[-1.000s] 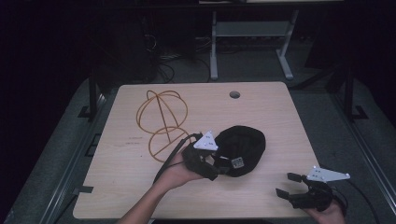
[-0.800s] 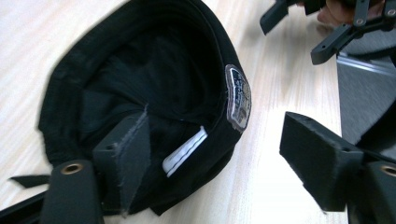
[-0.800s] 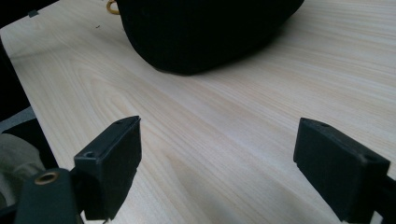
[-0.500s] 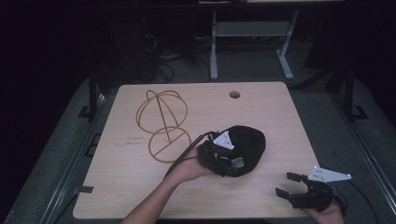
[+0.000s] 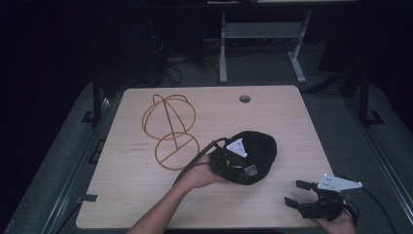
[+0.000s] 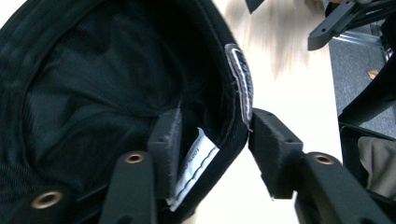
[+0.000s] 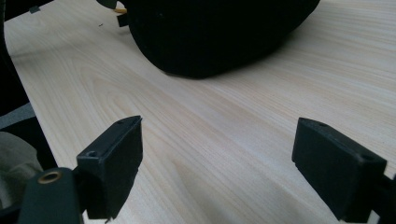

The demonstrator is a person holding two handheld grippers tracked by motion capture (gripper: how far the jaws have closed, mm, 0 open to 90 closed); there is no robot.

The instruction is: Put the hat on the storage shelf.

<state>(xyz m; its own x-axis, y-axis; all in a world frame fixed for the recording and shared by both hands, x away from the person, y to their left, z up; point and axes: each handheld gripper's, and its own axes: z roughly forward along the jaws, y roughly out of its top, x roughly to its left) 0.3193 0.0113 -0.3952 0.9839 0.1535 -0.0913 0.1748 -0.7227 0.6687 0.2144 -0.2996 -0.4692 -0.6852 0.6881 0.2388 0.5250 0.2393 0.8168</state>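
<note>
A black cap (image 5: 258, 148) lies on the wooden table (image 5: 282, 117), right of centre. My left gripper (image 5: 239, 165) is at the cap's near-left rim. In the left gripper view the cap (image 6: 93, 84) shows its dark lining, and my left gripper (image 6: 215, 149) stands open astride the rim. One jaw is inside by a white label (image 6: 196, 163), the other outside. My right gripper (image 5: 292, 192) is open at the table's front right corner. In the right gripper view it (image 7: 217, 158) hovers low over bare wood, with the cap (image 7: 210, 32) farther ahead.
An orange wire hat frame (image 5: 168, 129) stands on the table's left half. A round cable hole (image 5: 244, 99) sits near the far edge. A grey metal stand (image 5: 263, 34) is on the floor beyond the table. The left gripper's cable (image 5: 195, 163) trails toward the wire frame.
My left gripper has moved right and slid over the cap's rim, one jaw going inside. The right gripper has barely moved.
</note>
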